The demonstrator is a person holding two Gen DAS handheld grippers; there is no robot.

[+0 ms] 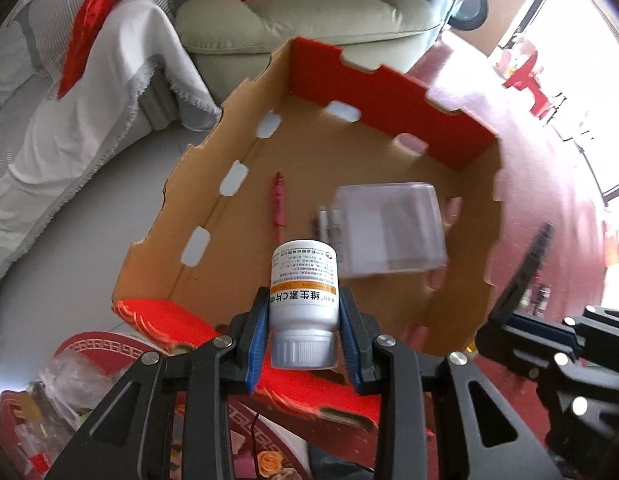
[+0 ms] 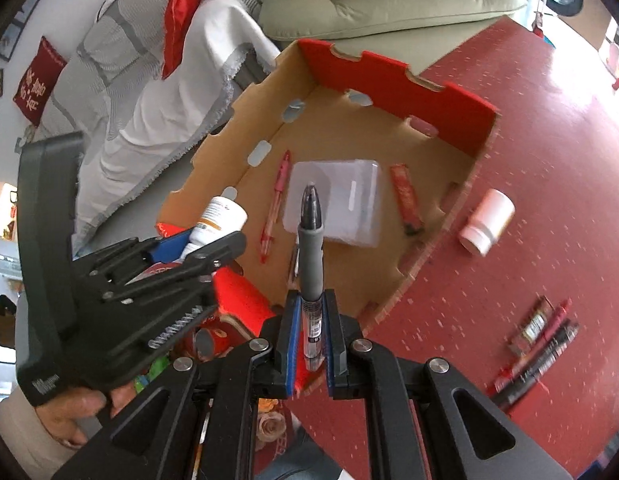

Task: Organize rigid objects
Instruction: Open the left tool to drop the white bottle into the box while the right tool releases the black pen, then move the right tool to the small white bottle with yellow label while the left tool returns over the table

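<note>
1. White plastic vitamin bottle (image 1: 302,298): light, stiff, smooth-sided; left gripper (image 1: 304,322) clamps its lower body beside the cap, above the cardboard box (image 1: 461,146)'s near edge.
2. Grey-gripped black pen (image 2: 312,248): light, rigid; right gripper (image 2: 312,330) pinches its clear barrel over the same edge.

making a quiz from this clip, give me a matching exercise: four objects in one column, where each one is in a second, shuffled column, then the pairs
Objects:
1. white vitamin bottle with orange-banded label
2. black pen with grey rubber grip
3. clear plastic lidded box
4. plain white bottle with white cap

Places:
A. lying on the red floor outside the cardboard box
B. clamped in the right tool
C. lying on the cardboard box floor
D. clamped in the left tool

Pairs: 1-D, 2-B, 3-C, 4-A
</note>
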